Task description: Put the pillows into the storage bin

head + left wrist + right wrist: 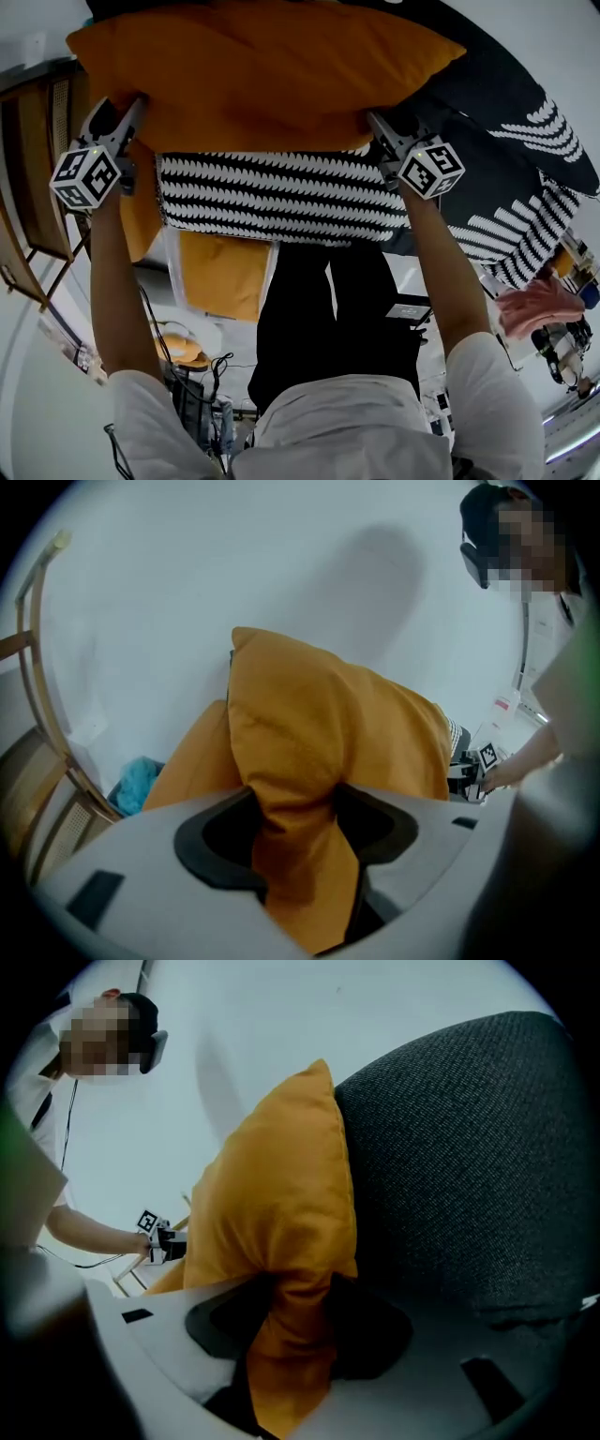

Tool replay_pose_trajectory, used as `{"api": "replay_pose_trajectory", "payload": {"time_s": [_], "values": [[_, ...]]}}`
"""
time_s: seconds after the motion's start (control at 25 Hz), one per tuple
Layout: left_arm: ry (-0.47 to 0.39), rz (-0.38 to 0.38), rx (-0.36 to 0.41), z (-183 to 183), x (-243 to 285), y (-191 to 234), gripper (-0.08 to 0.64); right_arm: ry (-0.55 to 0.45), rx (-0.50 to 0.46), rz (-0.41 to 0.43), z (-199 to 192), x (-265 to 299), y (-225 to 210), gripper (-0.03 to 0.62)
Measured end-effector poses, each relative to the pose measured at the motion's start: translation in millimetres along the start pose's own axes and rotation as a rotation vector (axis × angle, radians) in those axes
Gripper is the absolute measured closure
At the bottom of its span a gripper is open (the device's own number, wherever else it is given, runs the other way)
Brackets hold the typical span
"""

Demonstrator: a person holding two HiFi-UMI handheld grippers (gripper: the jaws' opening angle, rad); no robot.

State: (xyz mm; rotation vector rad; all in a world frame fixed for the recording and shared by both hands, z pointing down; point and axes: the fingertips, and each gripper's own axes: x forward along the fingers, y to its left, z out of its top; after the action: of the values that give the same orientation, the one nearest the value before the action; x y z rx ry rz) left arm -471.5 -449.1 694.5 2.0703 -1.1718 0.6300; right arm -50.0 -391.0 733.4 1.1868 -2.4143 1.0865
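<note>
In the head view I hold an orange pillow (262, 75) by its two lower corners. My left gripper (127, 117) is shut on its left corner and my right gripper (380, 131) on its right corner. The left gripper view shows orange fabric (319, 733) bunched between the jaws of the left gripper (295, 808). The right gripper view shows the same between the jaws of the right gripper (295, 1302). Just below the pillow lies a black-and-white patterned piece (272, 197); pillow or bin, I cannot tell. A second orange pillow (225, 272) sits under it.
A large dark grey fabric (525, 169) with patterned edges spreads at the right and fills the right gripper view (469, 1147). A wooden rattan frame (37, 169) stands at the left. A pink cloth (539, 305) and a teal cloth (141, 780) lie nearby.
</note>
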Motion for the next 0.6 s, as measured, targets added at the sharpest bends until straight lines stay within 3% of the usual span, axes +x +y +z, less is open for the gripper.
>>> {"api": "replay_pose_trajectory", "payload": {"time_s": [0.28, 0.6], "values": [[-0.013, -0.009, 0.014, -1.8, -28.4, -31.1, 0.421, 0.026, -0.042, 0.043, 6.2, -23.1, 16.8, 0.473], [-0.197, 0.026, 0.004, 17.5, -135.7, -99.6, 0.451, -0.049, -0.175, 0.148, 64.1, -78.9, 66.8, 0.506]]}}
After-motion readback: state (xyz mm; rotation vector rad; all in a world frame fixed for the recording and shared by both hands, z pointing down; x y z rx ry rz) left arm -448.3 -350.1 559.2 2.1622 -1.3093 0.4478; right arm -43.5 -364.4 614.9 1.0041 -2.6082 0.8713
